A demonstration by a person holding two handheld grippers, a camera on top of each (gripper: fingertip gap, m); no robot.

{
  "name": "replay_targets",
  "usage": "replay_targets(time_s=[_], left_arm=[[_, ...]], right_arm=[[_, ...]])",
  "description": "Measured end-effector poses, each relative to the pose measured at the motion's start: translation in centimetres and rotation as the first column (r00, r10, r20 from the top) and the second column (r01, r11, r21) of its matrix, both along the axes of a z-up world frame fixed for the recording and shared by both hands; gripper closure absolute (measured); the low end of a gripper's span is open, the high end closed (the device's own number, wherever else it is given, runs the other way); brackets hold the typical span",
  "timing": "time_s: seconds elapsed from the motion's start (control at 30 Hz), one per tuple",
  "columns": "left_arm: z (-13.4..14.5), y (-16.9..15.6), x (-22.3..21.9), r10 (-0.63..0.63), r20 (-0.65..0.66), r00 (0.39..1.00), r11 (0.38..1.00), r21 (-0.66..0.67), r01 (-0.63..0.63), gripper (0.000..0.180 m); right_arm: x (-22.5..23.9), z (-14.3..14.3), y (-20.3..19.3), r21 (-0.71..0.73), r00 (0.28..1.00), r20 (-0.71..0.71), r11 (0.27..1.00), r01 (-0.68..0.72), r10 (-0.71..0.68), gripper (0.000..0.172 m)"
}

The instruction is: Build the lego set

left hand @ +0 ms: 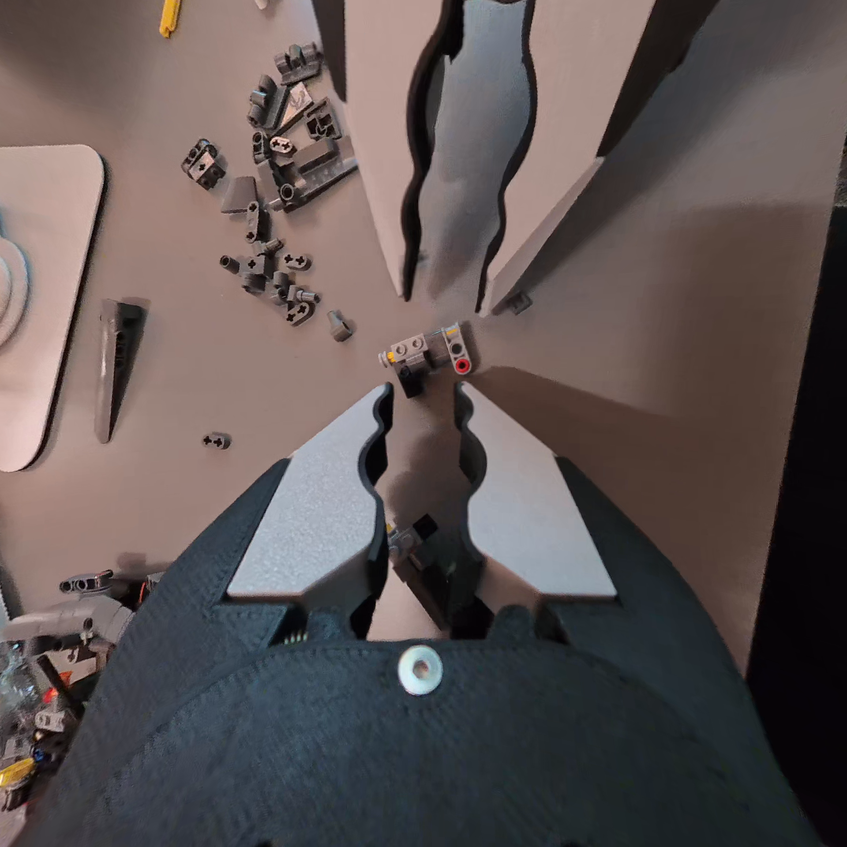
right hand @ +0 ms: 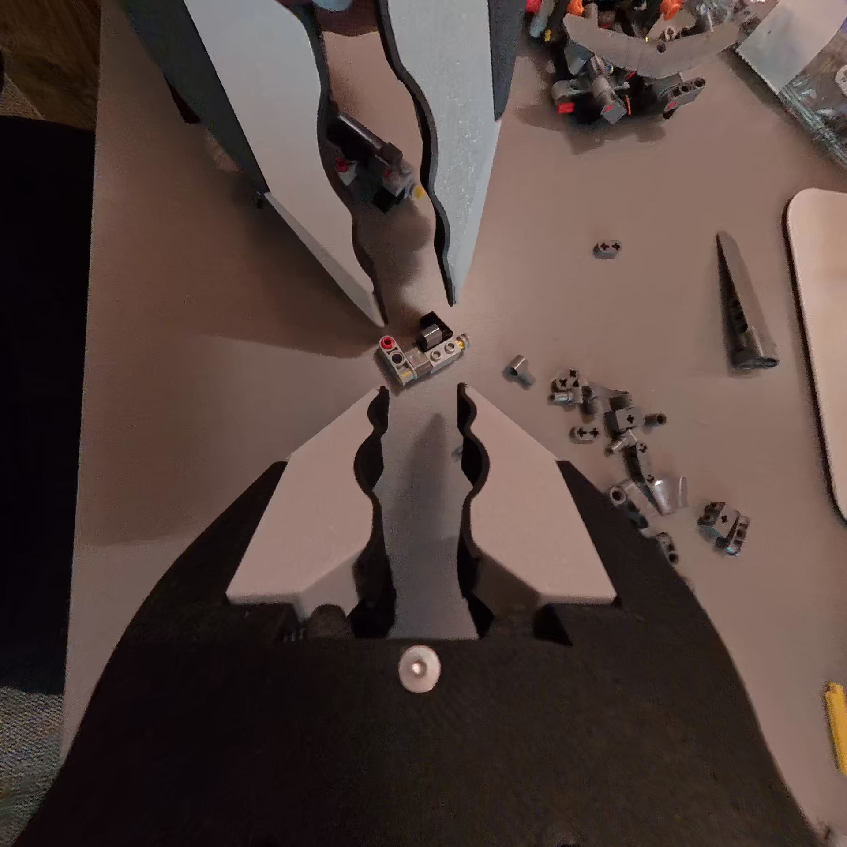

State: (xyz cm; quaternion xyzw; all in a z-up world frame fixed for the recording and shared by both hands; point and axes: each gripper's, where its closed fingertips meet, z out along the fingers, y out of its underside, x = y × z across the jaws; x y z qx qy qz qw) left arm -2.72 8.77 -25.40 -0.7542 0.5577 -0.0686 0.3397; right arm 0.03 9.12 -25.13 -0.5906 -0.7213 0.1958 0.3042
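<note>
A small grey and black brick assembly with a red pin [left hand: 426, 355] lies on the tan table [left hand: 596, 458], and it also shows in the right wrist view [right hand: 419, 355]. My left gripper [left hand: 424, 389] is open, its tips just short of the assembly's black block and not touching it. My right gripper [right hand: 421, 389] is open on the opposite side, also just clear of it. Each gripper shows in the other's view, the right gripper [left hand: 443, 302] and the left gripper [right hand: 417, 311]. A similar small cluster [left hand: 412, 541] shows deep between the left fingers; I cannot tell whether it is a second piece or a reflection.
Several loose grey pieces [left hand: 284, 151] [right hand: 614, 426] lie beside the assembly, with a long dark tapered piece [left hand: 117, 362] [right hand: 742, 311] and a white pad [left hand: 41, 275] [right hand: 820, 321] beyond. A part-built model [right hand: 618, 68] stands farther off. The table edge [right hand: 87, 321] runs close by. Only a small space, under 4 cm, lies between the two pairs of fingers.
</note>
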Motion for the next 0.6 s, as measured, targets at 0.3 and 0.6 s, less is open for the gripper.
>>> replay_targets(time_s=[0.3, 0.6], left_arm=[[-0.7, -0.4, 1.3, 0.052, -0.003, 0.999, 0.996, -0.067, -0.052, 0.14], [-0.1, 0.7, 0.1, 0.079, -0.072, 0.994, 0.997, -0.009, -0.08, 0.141]], right_arm=[[-1.2, -0.9, 0.2, 0.004, 0.994, 0.056, 0.995, -0.095, 0.095, 0.148], [-1.1, -0.7, 0.8, 0.01, 0.997, 0.048, 0.998, -0.058, 0.057, 0.144]])
